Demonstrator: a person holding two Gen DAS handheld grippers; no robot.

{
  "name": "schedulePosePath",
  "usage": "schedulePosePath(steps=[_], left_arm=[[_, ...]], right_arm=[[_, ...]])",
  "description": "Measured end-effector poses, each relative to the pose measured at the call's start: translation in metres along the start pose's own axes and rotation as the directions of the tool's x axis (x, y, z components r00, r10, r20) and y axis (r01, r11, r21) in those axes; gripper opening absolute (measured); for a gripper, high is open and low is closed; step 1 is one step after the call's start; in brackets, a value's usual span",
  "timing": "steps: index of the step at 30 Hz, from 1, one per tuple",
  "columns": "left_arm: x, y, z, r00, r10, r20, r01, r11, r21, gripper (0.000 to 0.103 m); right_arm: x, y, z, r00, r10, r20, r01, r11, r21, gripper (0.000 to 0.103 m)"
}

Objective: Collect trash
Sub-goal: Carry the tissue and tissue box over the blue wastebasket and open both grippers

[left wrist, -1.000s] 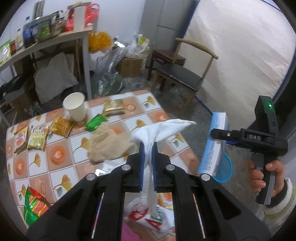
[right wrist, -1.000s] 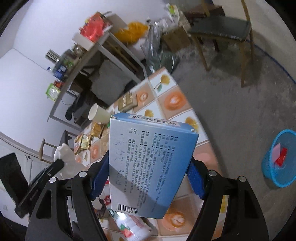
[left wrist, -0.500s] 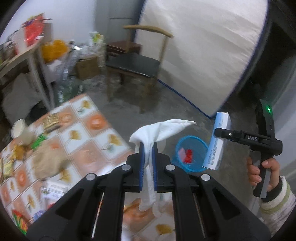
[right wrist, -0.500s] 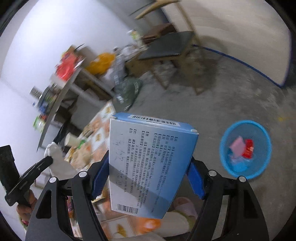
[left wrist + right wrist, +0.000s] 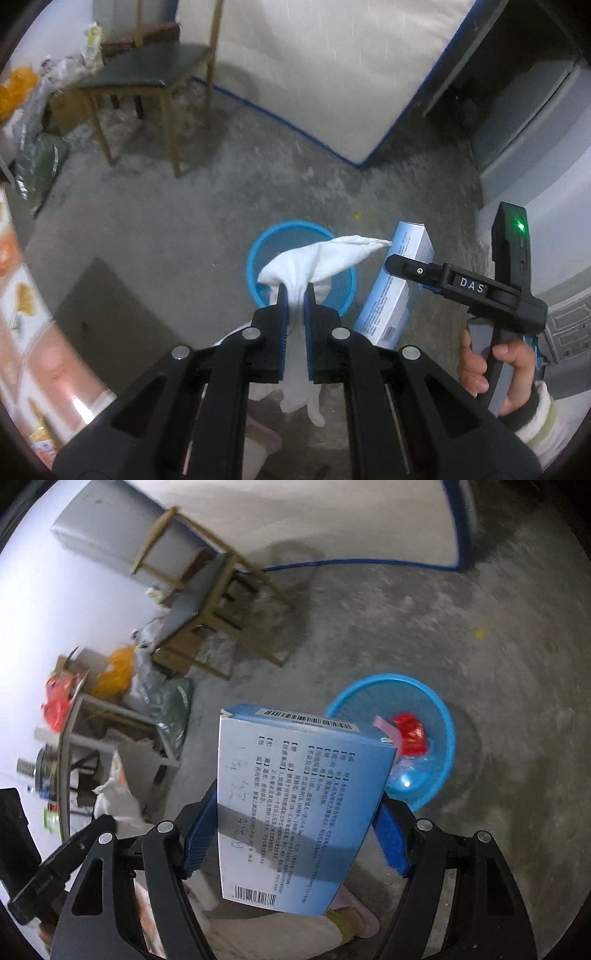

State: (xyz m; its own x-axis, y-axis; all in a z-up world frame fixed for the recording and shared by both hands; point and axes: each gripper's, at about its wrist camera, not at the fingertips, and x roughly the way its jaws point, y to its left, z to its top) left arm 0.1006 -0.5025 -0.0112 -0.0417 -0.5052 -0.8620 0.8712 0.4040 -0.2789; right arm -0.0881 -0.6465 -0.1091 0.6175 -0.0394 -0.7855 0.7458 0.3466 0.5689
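Observation:
My left gripper (image 5: 294, 291) is shut on a crumpled white tissue (image 5: 321, 258), which hangs over the blue trash basket (image 5: 258, 251) on the floor. To the right in that view, a hand holds my right gripper (image 5: 410, 275), shut on a blue and white box (image 5: 395, 295) beside the basket. In the right wrist view the box (image 5: 295, 805) fills the space between the jaws of the right gripper (image 5: 295, 834). The basket (image 5: 439, 709) lies just beyond it, with red and pink wrappers (image 5: 408, 733) inside. The tissue (image 5: 114, 801) and left gripper show at the lower left.
A wooden chair (image 5: 147, 81) stands on the concrete floor behind the basket, next to a white mattress (image 5: 332, 66) leaning upright. The tiled table edge (image 5: 29, 314) runs along the left. Bags and a cluttered shelf (image 5: 74, 738) sit by the wall.
Both grippers swung away from the table and dropped toward the floor. The basket has come from the right edge to sit directly beneath the tissue and close ahead of the box.

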Motion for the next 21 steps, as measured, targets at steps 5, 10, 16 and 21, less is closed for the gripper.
schedulePosePath(steps=[5, 10, 16, 21], left_arm=[[0.059, -0.017, 0.017, 0.998, -0.011, -0.068, 0.01, 1.0, -0.023, 0.007], [0.102, -0.027, 0.025, 0.993, -0.007, -0.115, 0.004, 1.0, -0.024, 0.007], [0.144, -0.023, 0.029, 0.989, 0.004, -0.148, -0.013, 0.998, -0.058, 0.062], [0.141, -0.013, 0.02, 0.986, -0.02, -0.168, 0.005, 0.996, -0.089, 0.062]], right_arm=[[0.029, -0.032, 0.009, 0.999, -0.04, -0.023, 0.041, 0.998, 0.05, 0.073], [0.064, -0.053, 0.023, 0.995, -0.074, -0.062, 0.081, 0.991, 0.105, 0.074], [0.108, -0.085, 0.034, 0.981, -0.134, -0.144, 0.154, 0.978, 0.141, 0.078], [0.119, -0.108, 0.028, 0.972, -0.154, -0.178, 0.186, 0.966, 0.177, 0.078]])
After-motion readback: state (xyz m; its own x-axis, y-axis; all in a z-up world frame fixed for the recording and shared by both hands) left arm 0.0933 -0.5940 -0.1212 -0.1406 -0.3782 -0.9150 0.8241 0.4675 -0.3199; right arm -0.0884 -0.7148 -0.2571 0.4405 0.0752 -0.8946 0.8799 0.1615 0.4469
